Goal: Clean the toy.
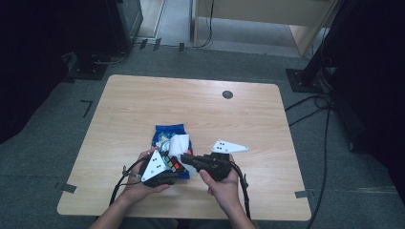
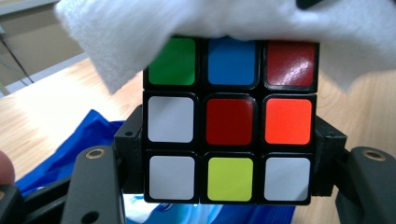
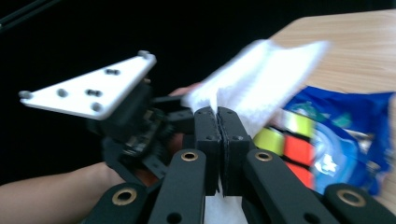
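A Rubik's cube [image 2: 229, 121] sits squeezed between the jaws of my left gripper [image 2: 231, 156], its face of mixed colours toward the camera. In the high view the cube [image 1: 175, 165] is just above the near middle of the table, over a blue plastic bag [image 1: 168, 131]. A white cloth [image 2: 233, 18] lies draped over the cube's top edge. My right gripper [image 3: 217, 116] is shut on that cloth [image 3: 261, 79], beside the cube [image 3: 289, 140]. From above, the right gripper [image 1: 184, 156] points left and meets the left gripper [image 1: 173, 169] at the cloth [image 1: 179, 144].
The wooden table [image 1: 143, 100] has a round black cable hole [image 1: 228, 94] at the far right. The blue bag [image 3: 355, 135] lies under both grippers. Cables run over the floor at the right [image 1: 325, 124], and black stands flank the table.
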Available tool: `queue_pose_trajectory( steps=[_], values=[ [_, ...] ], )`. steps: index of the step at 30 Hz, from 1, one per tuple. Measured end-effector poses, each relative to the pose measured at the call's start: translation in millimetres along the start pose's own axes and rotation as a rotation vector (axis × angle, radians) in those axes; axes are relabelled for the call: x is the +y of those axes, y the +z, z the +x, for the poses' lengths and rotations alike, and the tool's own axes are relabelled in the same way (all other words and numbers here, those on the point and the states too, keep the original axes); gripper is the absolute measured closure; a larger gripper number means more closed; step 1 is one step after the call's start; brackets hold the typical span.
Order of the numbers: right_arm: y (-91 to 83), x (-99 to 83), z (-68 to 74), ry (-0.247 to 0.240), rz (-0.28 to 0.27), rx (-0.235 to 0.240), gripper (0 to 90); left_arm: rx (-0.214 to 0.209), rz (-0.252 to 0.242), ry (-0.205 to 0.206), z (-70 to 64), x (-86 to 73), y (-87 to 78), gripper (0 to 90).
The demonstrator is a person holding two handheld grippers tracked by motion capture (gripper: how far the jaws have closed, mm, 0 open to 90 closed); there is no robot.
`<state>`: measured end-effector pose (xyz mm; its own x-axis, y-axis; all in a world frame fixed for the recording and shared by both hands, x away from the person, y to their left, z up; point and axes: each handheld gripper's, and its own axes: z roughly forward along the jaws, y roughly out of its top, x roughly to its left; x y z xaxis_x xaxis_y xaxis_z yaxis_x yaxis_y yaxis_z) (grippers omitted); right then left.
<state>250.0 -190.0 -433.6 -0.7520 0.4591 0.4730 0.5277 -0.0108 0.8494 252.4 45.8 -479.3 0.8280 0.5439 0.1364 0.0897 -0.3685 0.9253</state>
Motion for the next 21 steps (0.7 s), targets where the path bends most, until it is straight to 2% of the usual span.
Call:
queue_pose_trajectory(
  steps=[5,7,8,9,10,11,13,14,15,19,21],
  values=[
    [-8.0,-5.5,-22.3,0.059,-0.012,-0.084,89.3,0.016,-0.031,-0.034,10.6,1.9,-8.3,33.8],
    [-9.4,-8.4,-28.9,0.054,-0.001,-0.149,89.5,0.028,-0.043,-0.042,14.6,2.1,-11.6,33.8],
    [-9.6,-10.2,-32.3,0.048,0.011,-0.196,89.6,0.030,-0.045,-0.044,15.6,2.3,-12.5,33.8],
    [-9.8,-10.8,-33.3,0.050,0.015,-0.219,89.7,0.035,-0.055,-0.053,17.7,2.7,-14.5,33.8],
    [-9.8,-12.8,-35.6,0.051,0.022,-0.275,89.8,0.036,-0.065,-0.065,19.2,3.2,-15.8,33.8],
    [-9.8,-14.4,-37.6,0.056,0.029,-0.312,89.7,0.035,-0.069,-0.069,20.3,3.5,-16.9,33.8],
    [-9.0,-17.3,-40.7,0.068,0.031,-0.342,88.9,0.038,-0.077,-0.074,20.9,4.4,-18.1,33.8],
    [-8.2,-17.8,-40.8,0.067,0.031,-0.340,85.7,0.040,-0.078,-0.072,20.4,4.6,-18.2,33.8],
    [-7.2,-17.6,-39.4,0.060,0.026,-0.348,78.7,0.043,-0.079,-0.071,19.8,4.8,-17.9,33.8],
    [-8.4,-11.5,-28.2,0.048,-0.050,-0.367,49.4,0.042,-0.078,-0.079,18.3,4.9,-16.1,33.8],
    [-10.7,-6.7,-19.5,0.057,-0.106,-0.309,38.3,0.041,-0.078,-0.079,17.1,4.9,-15.1,33.8]
  ],
)
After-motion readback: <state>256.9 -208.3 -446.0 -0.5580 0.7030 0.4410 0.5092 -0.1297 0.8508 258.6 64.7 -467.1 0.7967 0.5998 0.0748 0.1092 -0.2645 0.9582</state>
